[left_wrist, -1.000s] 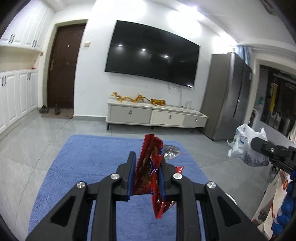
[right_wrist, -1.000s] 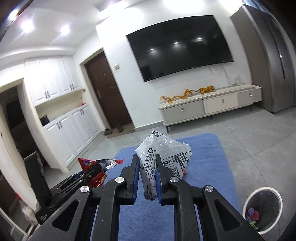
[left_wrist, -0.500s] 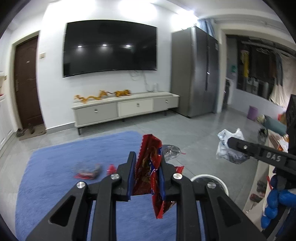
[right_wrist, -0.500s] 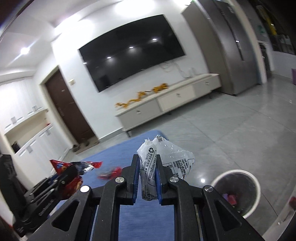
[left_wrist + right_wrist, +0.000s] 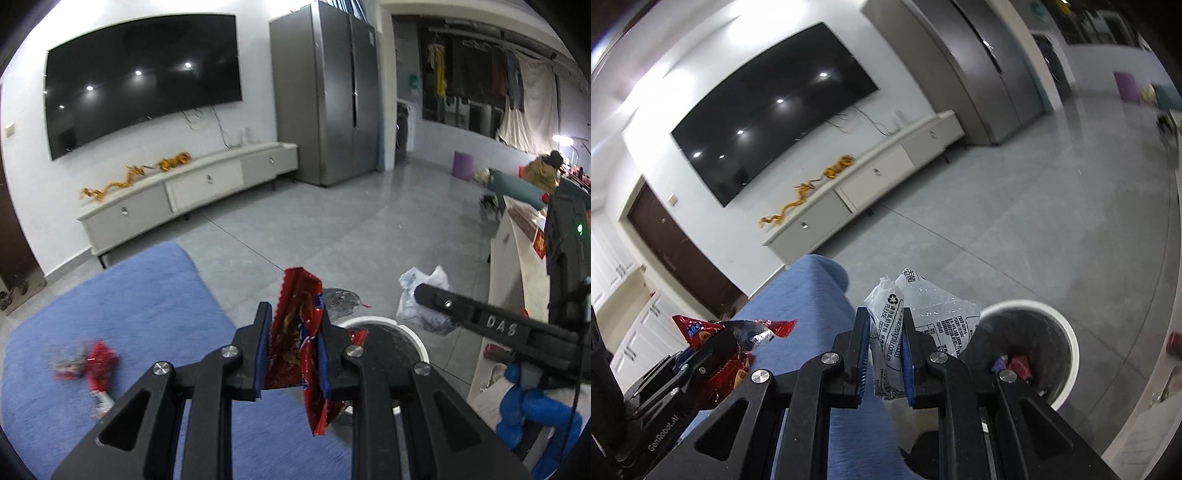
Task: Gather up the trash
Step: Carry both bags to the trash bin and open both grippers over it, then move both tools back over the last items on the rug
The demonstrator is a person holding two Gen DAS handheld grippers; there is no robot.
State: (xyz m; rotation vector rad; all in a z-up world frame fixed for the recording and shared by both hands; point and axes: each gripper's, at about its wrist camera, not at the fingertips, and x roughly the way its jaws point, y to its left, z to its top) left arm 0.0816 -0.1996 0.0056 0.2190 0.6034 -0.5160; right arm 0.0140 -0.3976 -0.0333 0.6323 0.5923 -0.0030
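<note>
My left gripper [image 5: 293, 345] is shut on a red snack wrapper [image 5: 299, 325] and holds it in the air just left of a white trash bin [image 5: 412, 334]. My right gripper [image 5: 884, 350] is shut on a crumpled clear plastic bag [image 5: 923, 314] printed with black text, just left of the same bin [image 5: 1060, 325], which holds several bits of trash. The left gripper with the red wrapper [image 5: 720, 343] also shows at the left of the right wrist view. The right gripper [image 5: 428, 291] with its bag [image 5: 421, 280] shows at the right of the left wrist view.
A blue rug [image 5: 140, 302] covers the floor on the left, with red and clear wrappers [image 5: 92, 369] lying on it. A TV cabinet [image 5: 192, 192] and a grey fridge [image 5: 332, 99] stand at the far wall. A counter edge [image 5: 506, 280] runs along the right.
Both grippers swung right with their loads. The bin has come close in front of both, and the rug has slid to the left of the views.
</note>
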